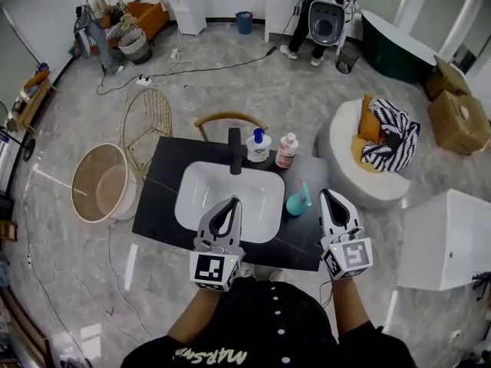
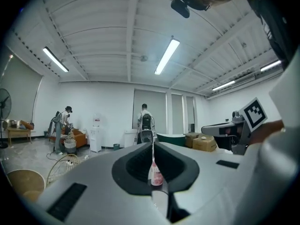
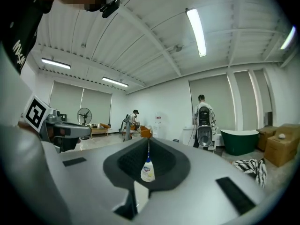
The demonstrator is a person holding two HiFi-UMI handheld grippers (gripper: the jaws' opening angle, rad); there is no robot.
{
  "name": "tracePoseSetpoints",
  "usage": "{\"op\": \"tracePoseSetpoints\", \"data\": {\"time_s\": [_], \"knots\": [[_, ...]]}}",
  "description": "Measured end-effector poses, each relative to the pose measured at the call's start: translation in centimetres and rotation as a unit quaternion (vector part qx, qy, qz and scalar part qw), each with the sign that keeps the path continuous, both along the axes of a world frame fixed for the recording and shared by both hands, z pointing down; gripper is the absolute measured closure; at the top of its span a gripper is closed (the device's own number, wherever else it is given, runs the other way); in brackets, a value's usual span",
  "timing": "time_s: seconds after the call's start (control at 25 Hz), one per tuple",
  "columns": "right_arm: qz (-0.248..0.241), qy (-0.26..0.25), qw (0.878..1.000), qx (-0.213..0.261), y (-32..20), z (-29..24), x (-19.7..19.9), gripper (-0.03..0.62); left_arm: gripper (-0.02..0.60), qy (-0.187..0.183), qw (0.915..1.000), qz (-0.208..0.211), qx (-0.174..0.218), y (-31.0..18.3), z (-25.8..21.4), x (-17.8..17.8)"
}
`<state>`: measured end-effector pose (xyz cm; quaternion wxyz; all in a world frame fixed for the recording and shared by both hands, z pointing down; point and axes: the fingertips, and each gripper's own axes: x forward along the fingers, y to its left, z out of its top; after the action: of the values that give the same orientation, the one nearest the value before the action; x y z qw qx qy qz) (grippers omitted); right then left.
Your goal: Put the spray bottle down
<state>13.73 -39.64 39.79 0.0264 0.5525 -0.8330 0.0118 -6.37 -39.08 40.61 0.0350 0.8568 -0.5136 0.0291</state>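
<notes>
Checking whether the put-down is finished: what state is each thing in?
Left gripper: shut, empty.
Right gripper: shut, empty.
Spray bottle: standing on the counter, free of both grippers.
Sink: empty.
Pump bottle: upright.
Pink bottle: upright.

The head view looks steeply down on the black rectangular surface (image 1: 161,198). Cameras on the left gripper (image 1: 231,202) and right gripper (image 1: 325,193) look level across the room over their jaws. The left shares the pink-labelled bottle (image 2: 156,177) with the head view, the right the white blue-pump bottle (image 3: 147,171).
</notes>
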Motion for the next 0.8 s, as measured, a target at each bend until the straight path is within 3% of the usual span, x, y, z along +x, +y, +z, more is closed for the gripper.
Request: {"op": "tracePoseSetpoints", "data": {"time_s": [0.24, 0.8], "knots": [[0.026, -0.001, 0.999, 0.034, 1.6, -2.8, 2.0, 0.595, 0.56, 0.004, 0.9997, 0.014, 0.019, -0.3, -1.9, 1.0], [0.035, 0.012, 0.999, 0.035, 1.9, -2.9, 2.3, 0.599, 0.56, 0.004, 0.9994, 0.026, 0.023, -0.2, -2.1, 1.5]]}}
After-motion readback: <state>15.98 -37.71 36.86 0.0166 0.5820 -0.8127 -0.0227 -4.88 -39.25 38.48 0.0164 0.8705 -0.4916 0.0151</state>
